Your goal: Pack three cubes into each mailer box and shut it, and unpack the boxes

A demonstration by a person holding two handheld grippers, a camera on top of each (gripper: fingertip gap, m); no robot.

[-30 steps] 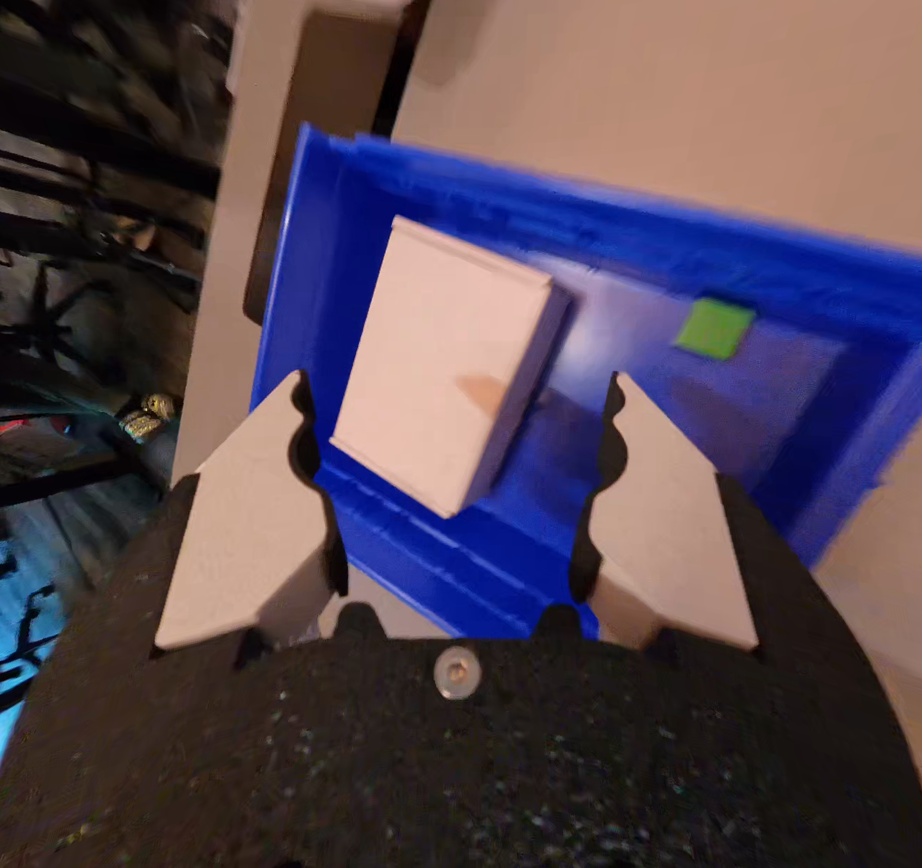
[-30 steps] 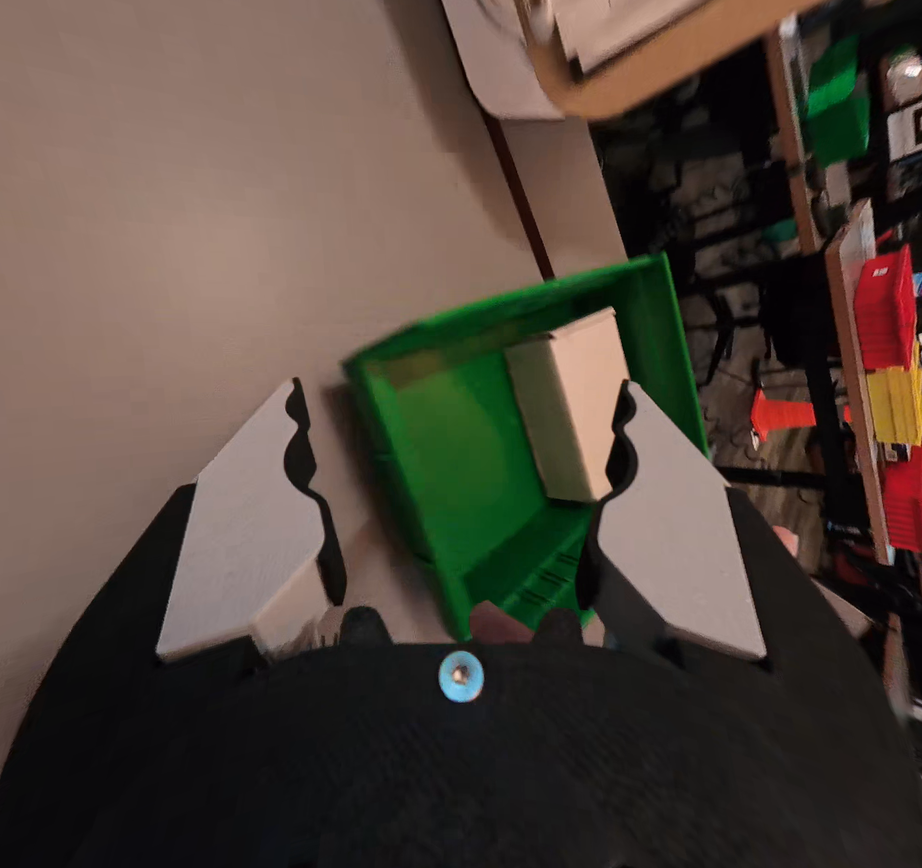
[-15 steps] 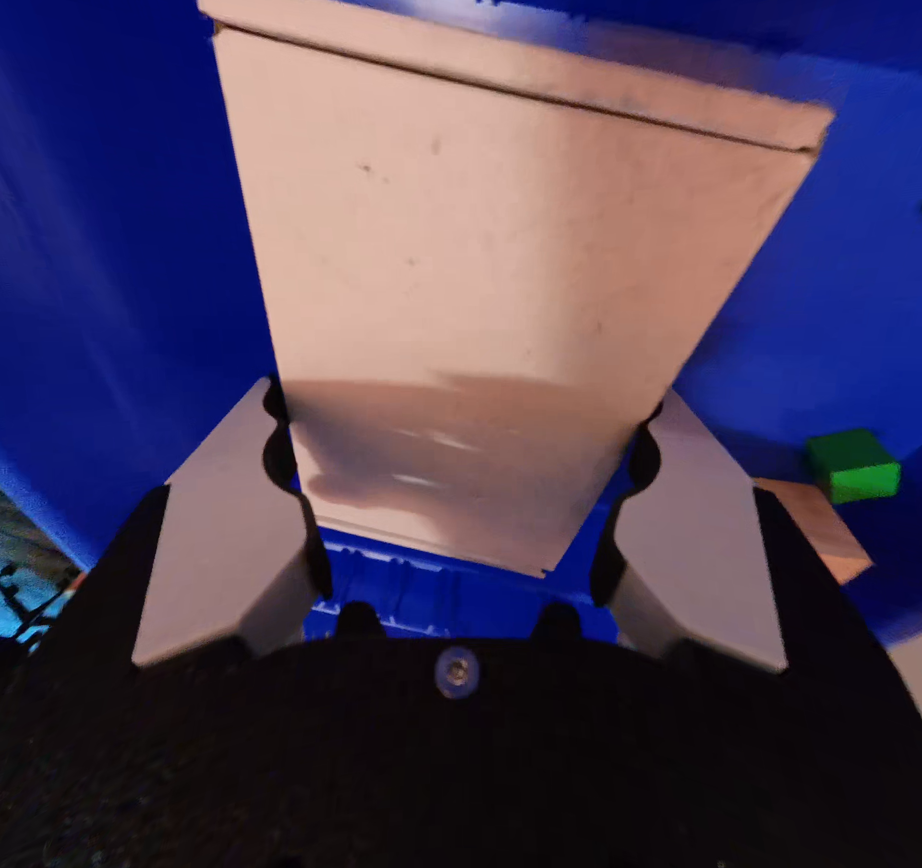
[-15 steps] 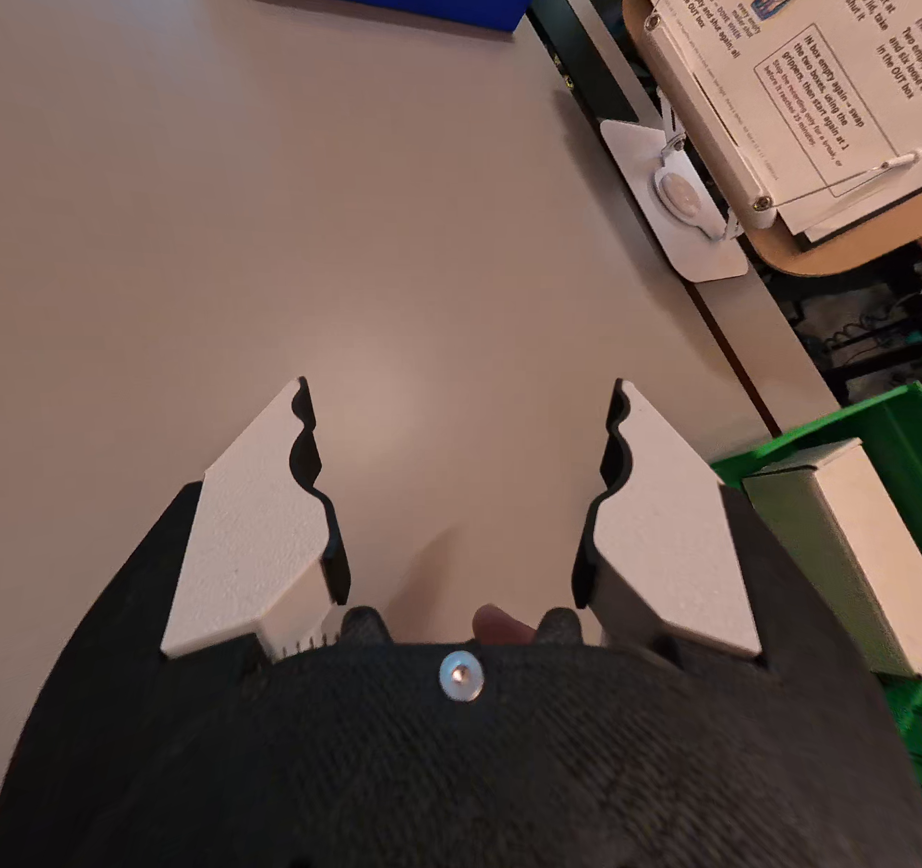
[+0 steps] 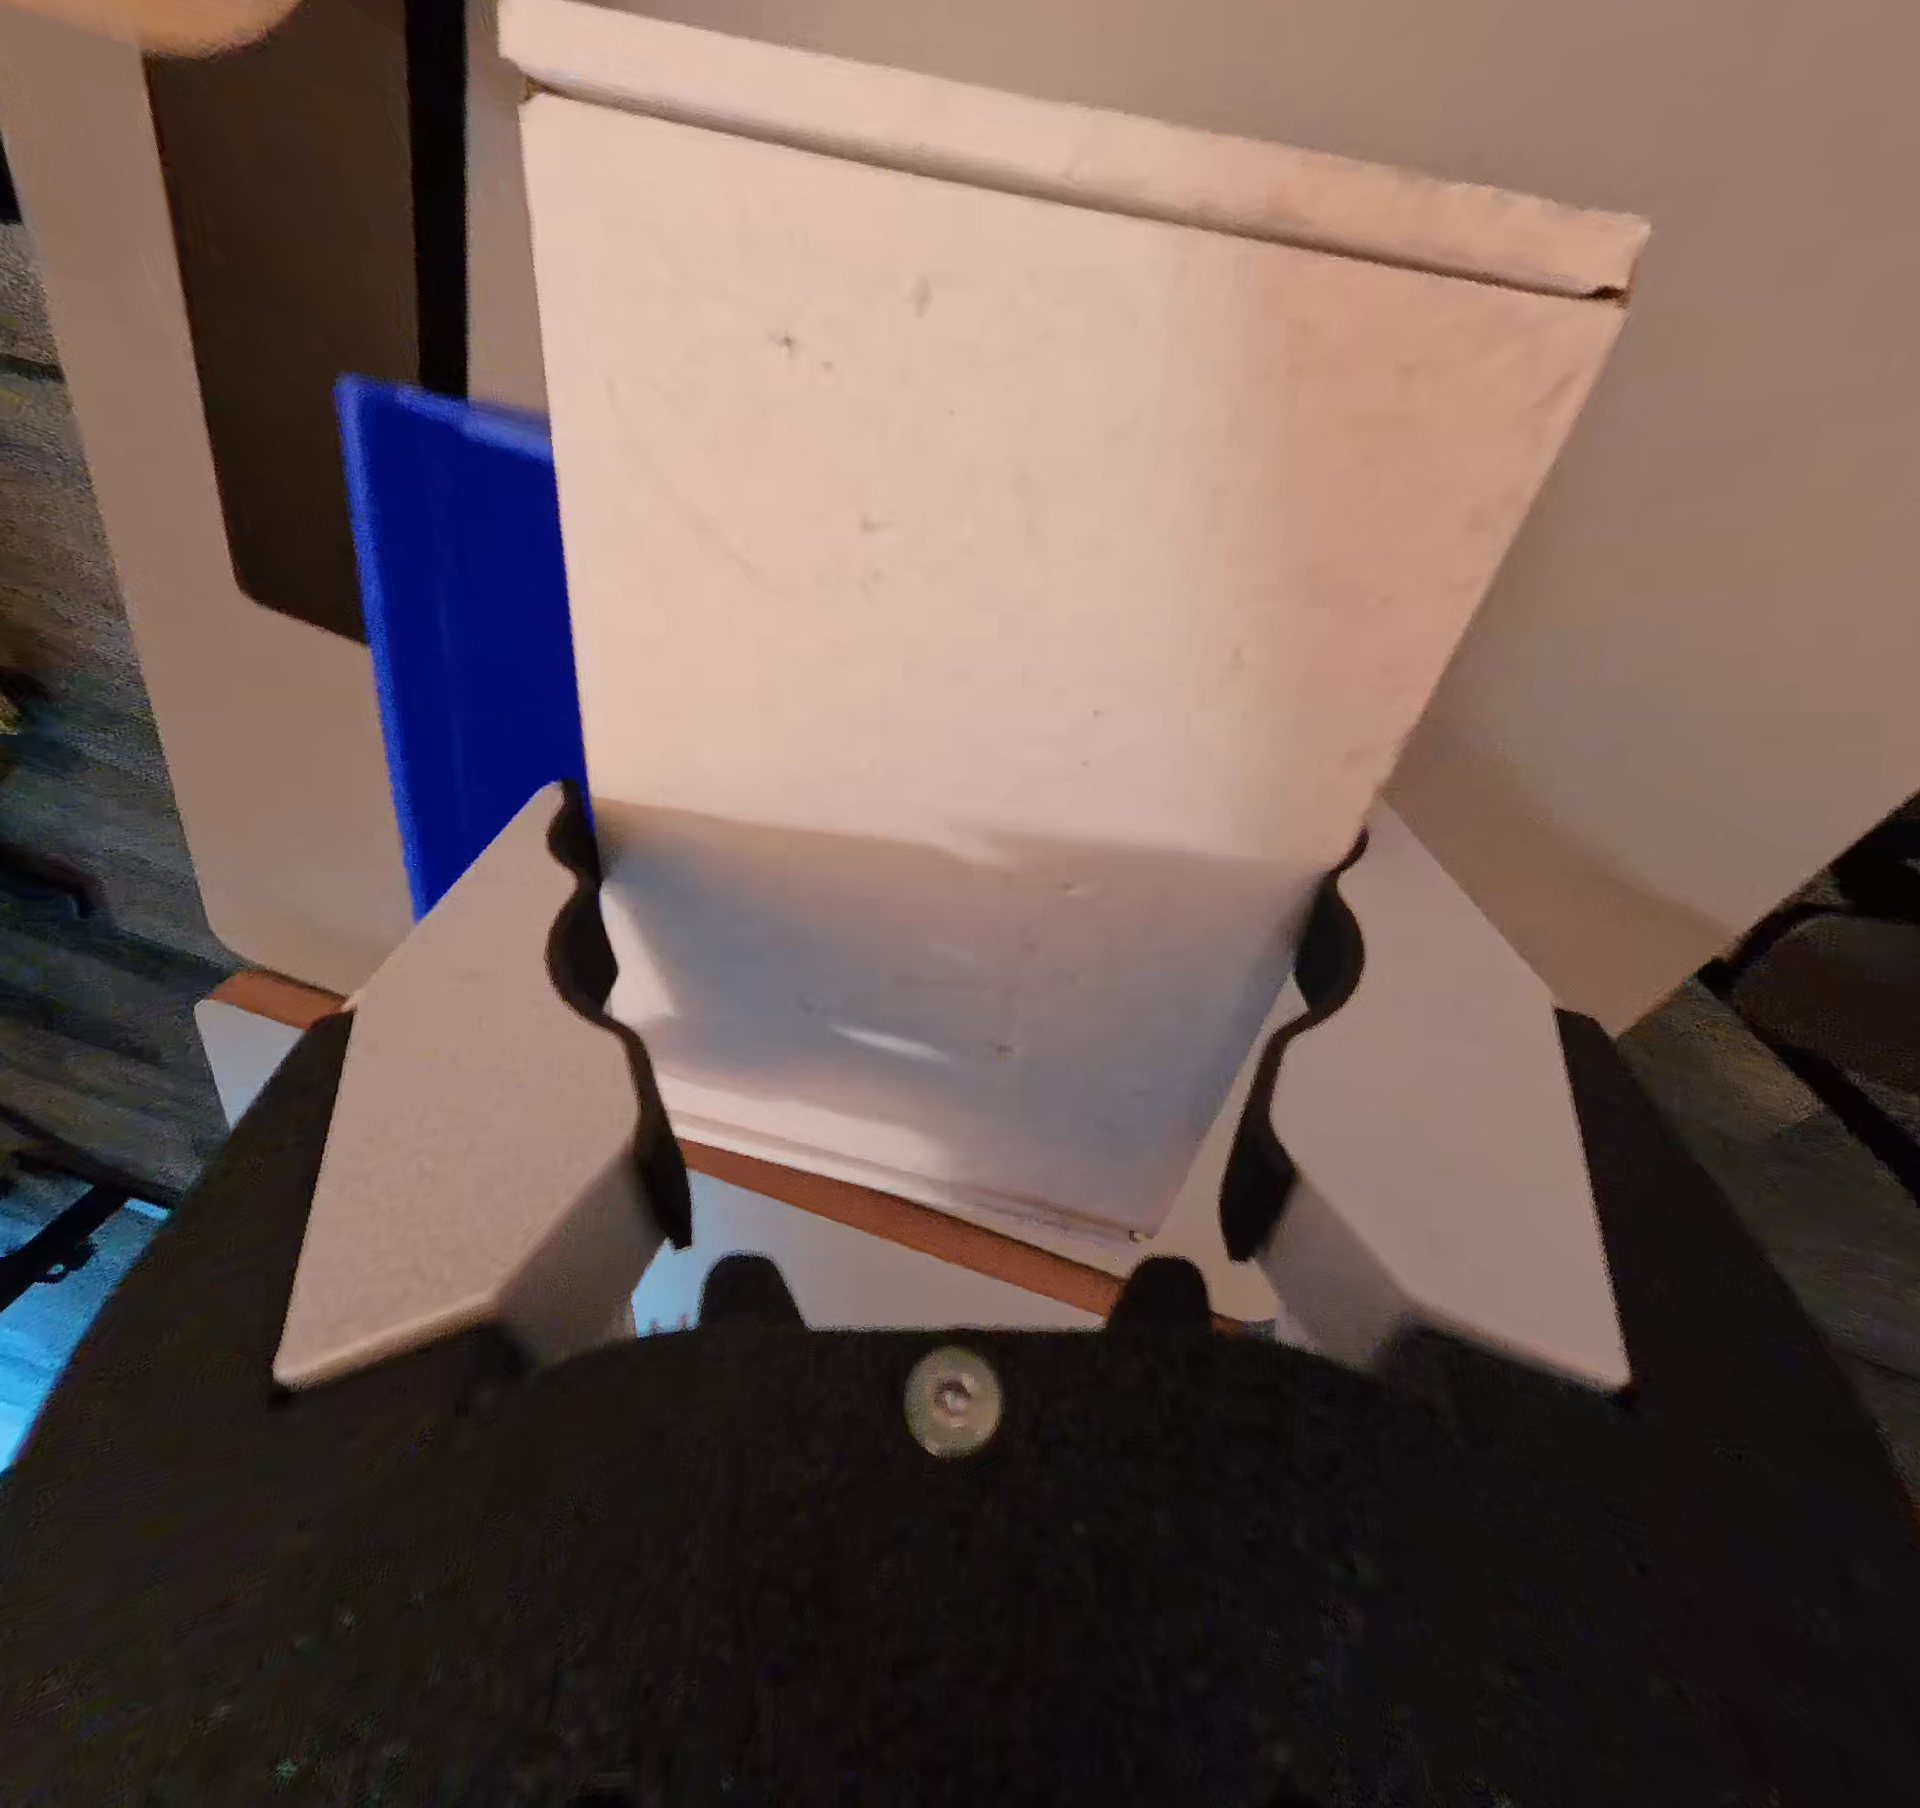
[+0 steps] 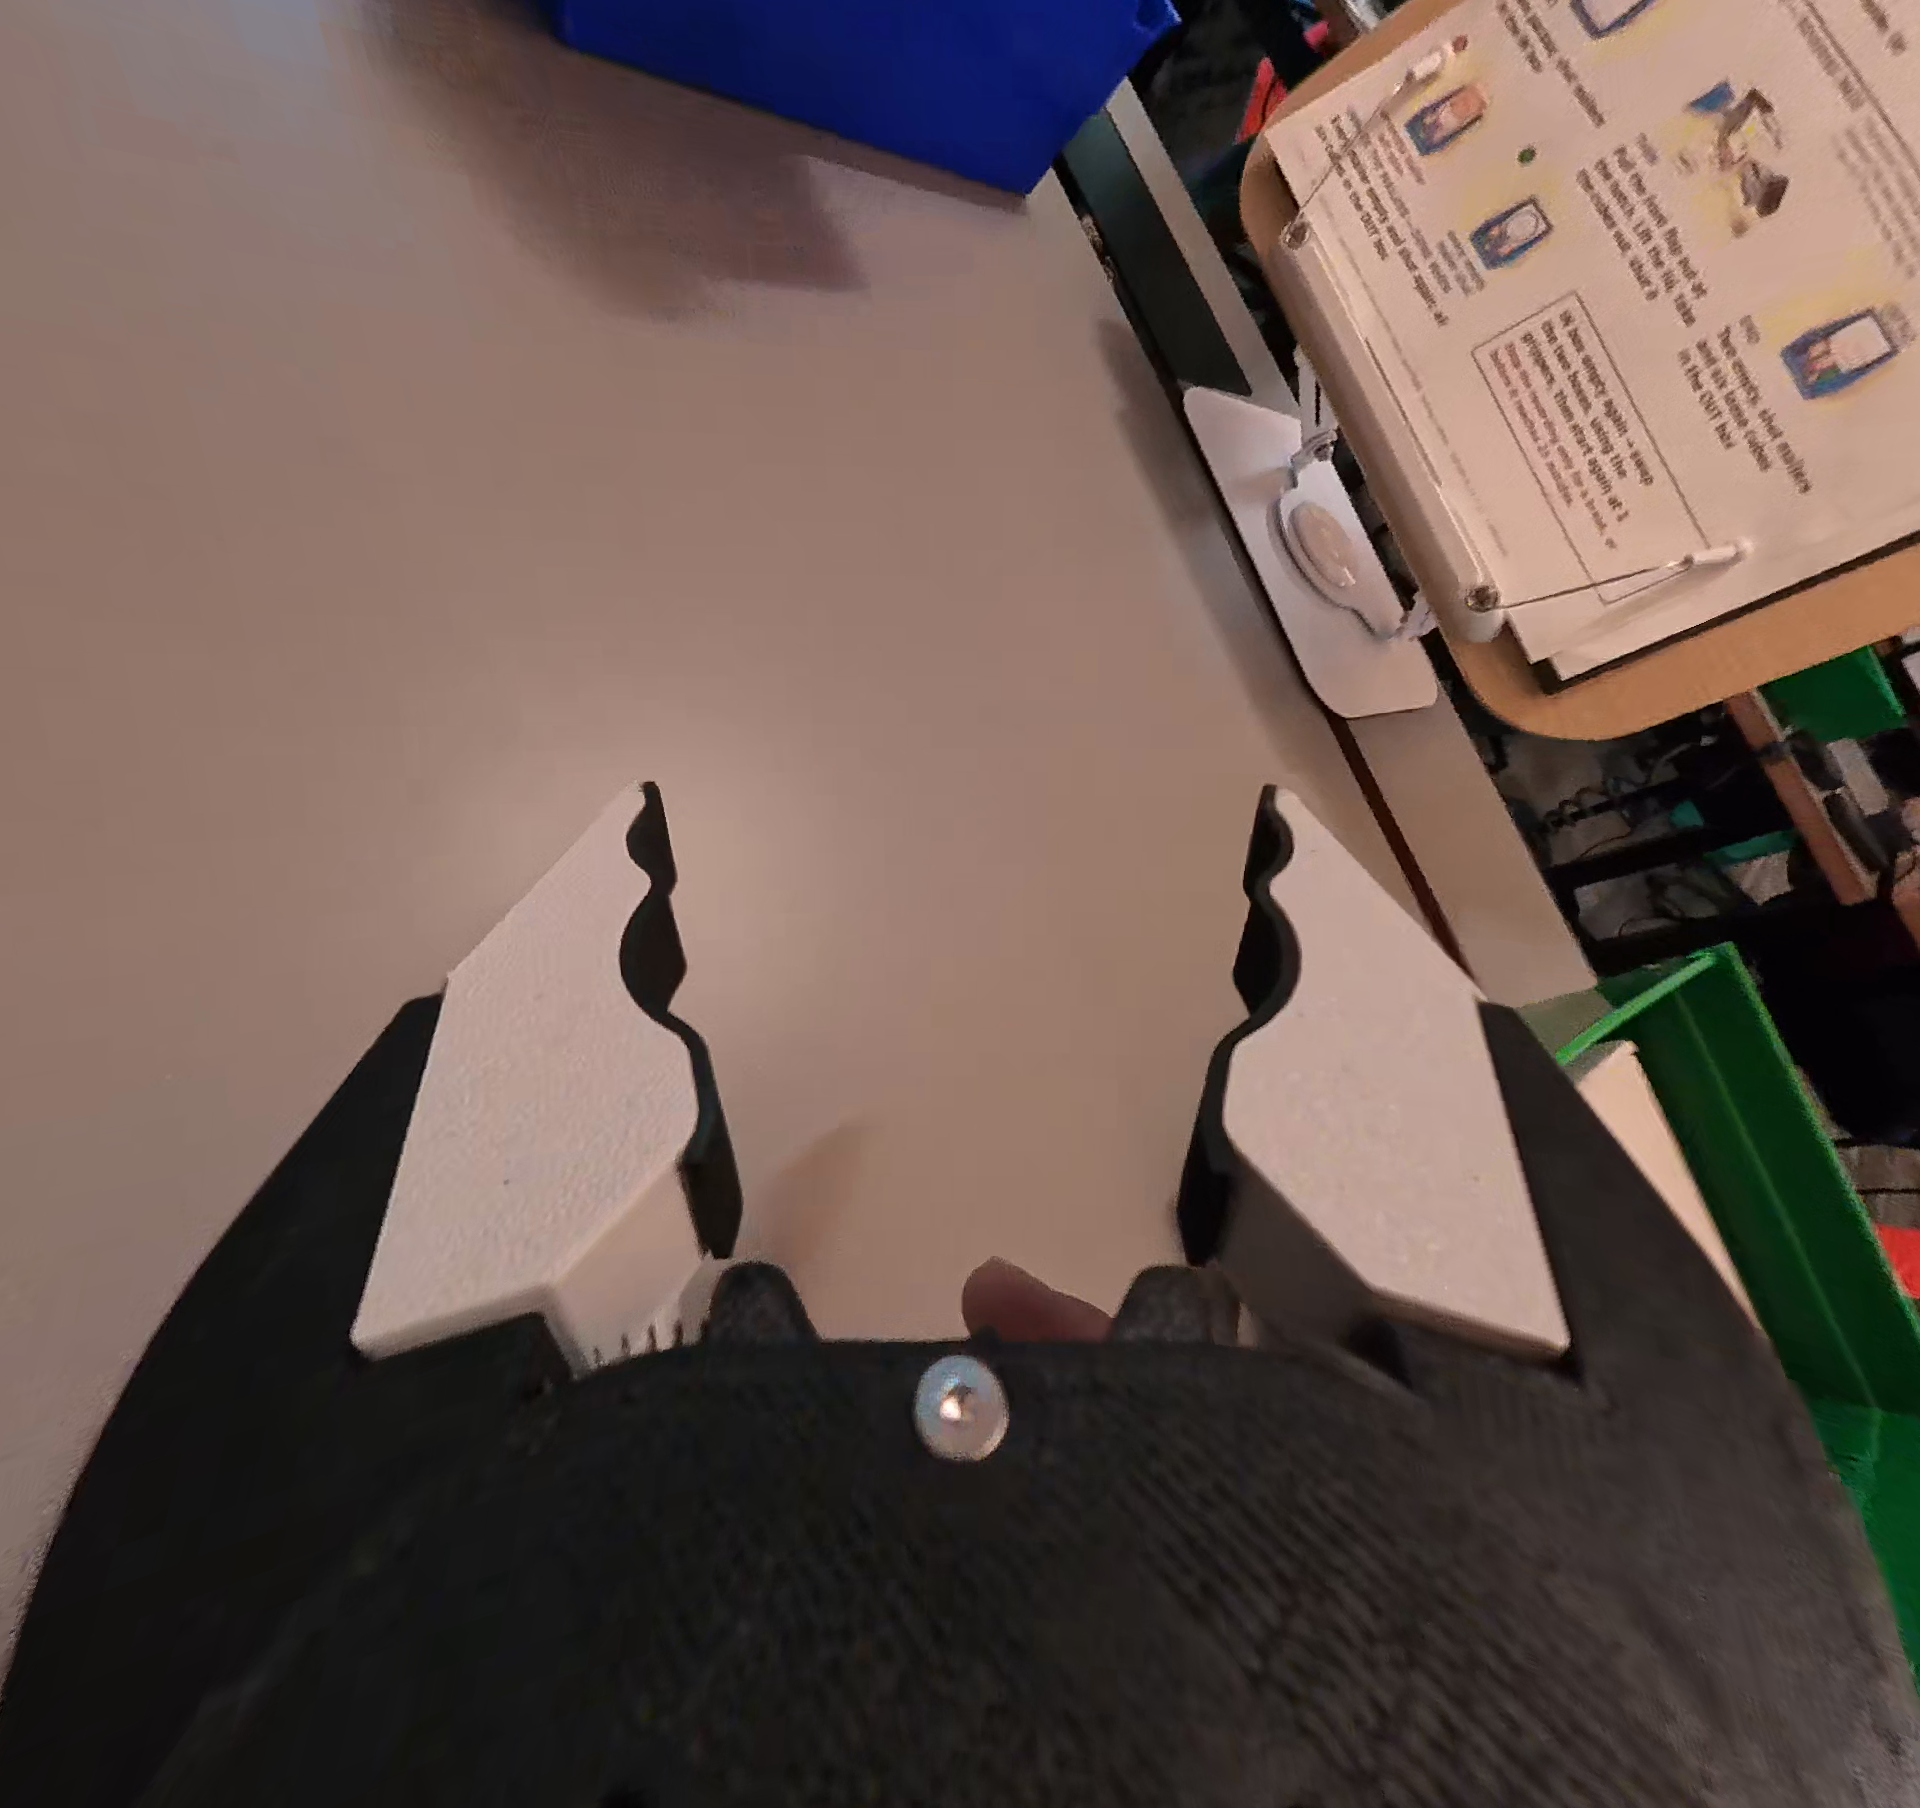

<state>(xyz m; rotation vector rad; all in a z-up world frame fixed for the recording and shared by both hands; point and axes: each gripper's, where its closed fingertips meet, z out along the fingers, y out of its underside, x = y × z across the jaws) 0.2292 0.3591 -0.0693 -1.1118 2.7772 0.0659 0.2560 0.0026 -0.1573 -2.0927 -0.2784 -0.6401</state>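
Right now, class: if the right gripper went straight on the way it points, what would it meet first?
Probably the bare table top: the right gripper is open and empty, angled down at it. The blue bin lies farther along; depth is hard to judge.

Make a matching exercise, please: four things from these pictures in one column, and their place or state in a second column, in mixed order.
1. mailer box
2. right gripper
3. blue bin
4. green bin

a. open, holding nothing
b. far end of the table
c. gripped by the left gripper
d. at the table's edge, beside the right finger

Pairs: 1-c, 2-a, 3-b, 4-d
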